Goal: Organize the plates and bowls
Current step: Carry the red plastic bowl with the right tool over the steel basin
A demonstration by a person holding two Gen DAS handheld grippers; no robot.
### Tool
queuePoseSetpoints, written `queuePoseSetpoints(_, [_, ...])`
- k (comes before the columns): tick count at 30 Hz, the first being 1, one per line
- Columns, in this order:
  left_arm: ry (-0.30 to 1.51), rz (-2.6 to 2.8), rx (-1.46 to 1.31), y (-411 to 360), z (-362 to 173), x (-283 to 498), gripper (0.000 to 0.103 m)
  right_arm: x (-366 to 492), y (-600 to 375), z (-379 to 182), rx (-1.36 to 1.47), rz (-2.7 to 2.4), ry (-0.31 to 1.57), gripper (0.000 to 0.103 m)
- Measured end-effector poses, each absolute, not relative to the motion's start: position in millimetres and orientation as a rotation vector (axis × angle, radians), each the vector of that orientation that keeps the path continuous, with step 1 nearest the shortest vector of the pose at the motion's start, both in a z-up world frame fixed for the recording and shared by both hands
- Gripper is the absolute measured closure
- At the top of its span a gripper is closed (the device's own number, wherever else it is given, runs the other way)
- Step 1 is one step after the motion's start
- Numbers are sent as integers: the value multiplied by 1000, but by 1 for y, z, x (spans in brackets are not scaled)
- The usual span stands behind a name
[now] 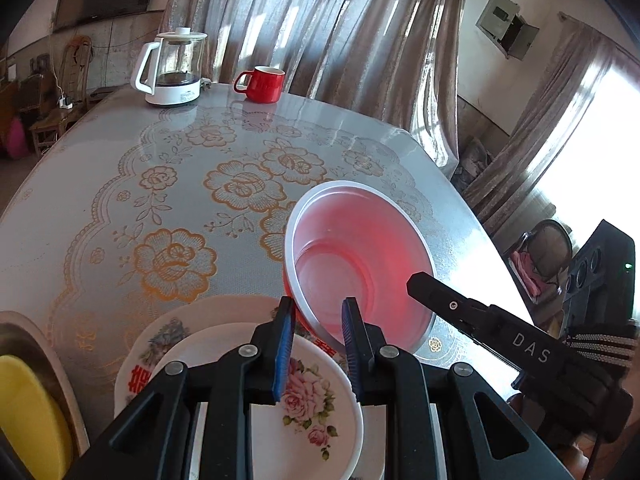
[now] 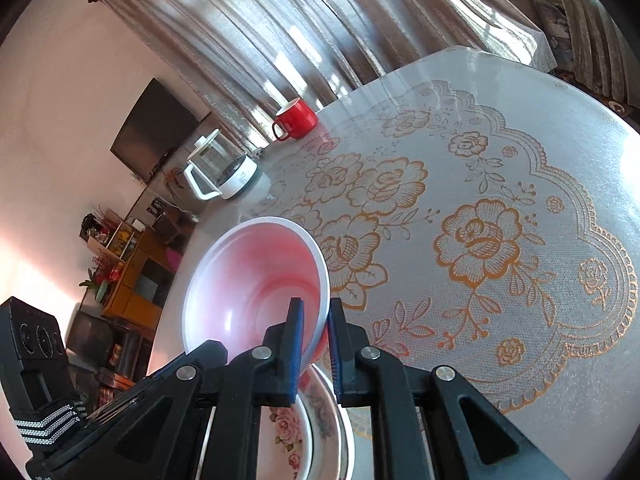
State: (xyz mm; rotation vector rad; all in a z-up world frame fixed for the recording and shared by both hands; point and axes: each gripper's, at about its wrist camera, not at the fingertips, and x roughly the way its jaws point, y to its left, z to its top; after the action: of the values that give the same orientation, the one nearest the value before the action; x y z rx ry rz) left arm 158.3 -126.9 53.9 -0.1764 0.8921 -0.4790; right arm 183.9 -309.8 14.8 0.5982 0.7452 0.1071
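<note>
On the right gripper (image 2: pixel 315 344) we read "DAS" in white; its blue-padded jaws pinch the rim of the red plastic bowl with a white lip (image 1: pixel 360 256), tilted above the small rose-printed white plate (image 1: pixel 308 396) stacked on a larger plate with red characters (image 1: pixel 138 374). Our left gripper (image 1: pixel 316 342) stands partly open, empty, just beside that rim. Beyond, the gold-flowered tablecloth (image 1: pixel 168 200) lies bare to the far edge, where a red mug (image 1: pixel 262 84) and a glass kettle with white base (image 1: pixel 176 68) stand — a yellow dish (image 1: pixel 28 412) sits at left.

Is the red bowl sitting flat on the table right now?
No, the red bowl is tilted, its rim pinched between the right gripper fingers above the stacked floral plates.
</note>
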Motion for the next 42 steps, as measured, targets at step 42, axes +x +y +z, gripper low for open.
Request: queuePoseSetpoints(42, [810,-157,-426,101,40,63,80,170,-86,12,336,557,901,91])
